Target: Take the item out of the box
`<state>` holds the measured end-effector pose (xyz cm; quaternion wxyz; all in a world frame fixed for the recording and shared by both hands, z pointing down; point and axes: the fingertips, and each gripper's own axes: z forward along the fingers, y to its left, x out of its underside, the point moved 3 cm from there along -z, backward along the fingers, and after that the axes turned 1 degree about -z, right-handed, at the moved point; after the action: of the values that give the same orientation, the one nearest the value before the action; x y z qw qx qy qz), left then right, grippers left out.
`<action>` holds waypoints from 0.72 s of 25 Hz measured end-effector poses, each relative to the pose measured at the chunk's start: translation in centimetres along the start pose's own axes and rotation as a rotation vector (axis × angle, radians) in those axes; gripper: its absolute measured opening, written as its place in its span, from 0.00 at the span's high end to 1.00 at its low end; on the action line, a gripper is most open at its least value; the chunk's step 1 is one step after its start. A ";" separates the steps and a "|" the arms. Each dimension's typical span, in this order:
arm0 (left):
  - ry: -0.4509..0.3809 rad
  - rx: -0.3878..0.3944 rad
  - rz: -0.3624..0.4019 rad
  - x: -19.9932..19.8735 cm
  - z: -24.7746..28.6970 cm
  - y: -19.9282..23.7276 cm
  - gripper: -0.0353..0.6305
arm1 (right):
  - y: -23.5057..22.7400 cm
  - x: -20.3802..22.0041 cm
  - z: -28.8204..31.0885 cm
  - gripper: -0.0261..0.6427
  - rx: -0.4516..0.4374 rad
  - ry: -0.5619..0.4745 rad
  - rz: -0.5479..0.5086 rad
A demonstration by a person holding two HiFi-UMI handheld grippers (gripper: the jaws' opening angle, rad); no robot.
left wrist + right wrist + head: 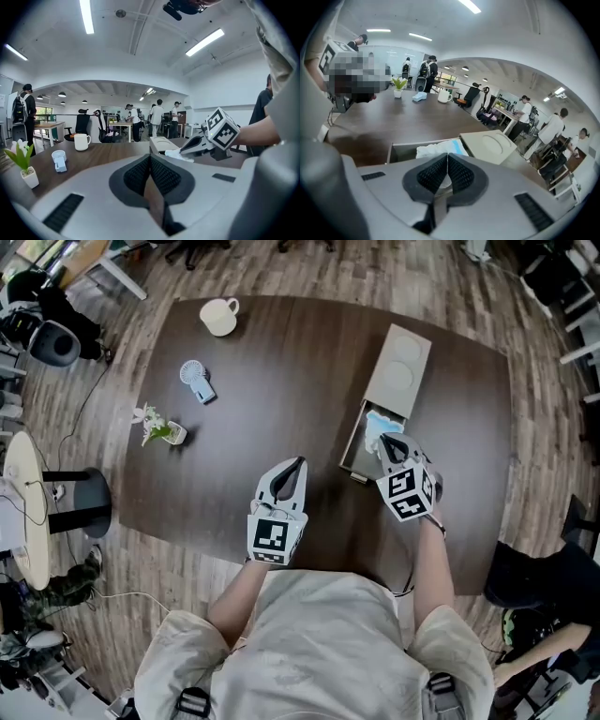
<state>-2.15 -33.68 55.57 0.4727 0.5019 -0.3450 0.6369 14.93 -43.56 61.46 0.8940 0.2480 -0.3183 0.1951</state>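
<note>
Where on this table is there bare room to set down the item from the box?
The broad middle of the table, bordered by mug, fan and plant on the left and box on the right, is bare. Crowded: the box's open end, where the right gripper is shut on the white item.

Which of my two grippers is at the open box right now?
The right gripper, jaws shut, tips at the white and blue item in the box. The left gripper, also shut, is over the table, apart from the box.
</note>
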 end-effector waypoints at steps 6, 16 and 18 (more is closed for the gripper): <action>-0.017 0.007 0.011 -0.6 0.3 -0.4 0.94 | -1.4 -1.5 -2.6 0.96 0.061 -0.121 0.105; -0.075 0.032 0.054 -3.1 1.2 -1.4 0.94 | -3.8 -1.8 -8.0 0.96 0.174 -0.250 0.261; -0.088 0.037 0.060 -3.9 1.4 -1.8 0.94 | -4.7 -1.8 -9.6 0.96 0.204 -0.279 0.286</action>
<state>0.17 -35.40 52.09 0.4284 0.5274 -0.3683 0.6345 20.57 -42.19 52.27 0.7749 0.3140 -0.4492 0.3149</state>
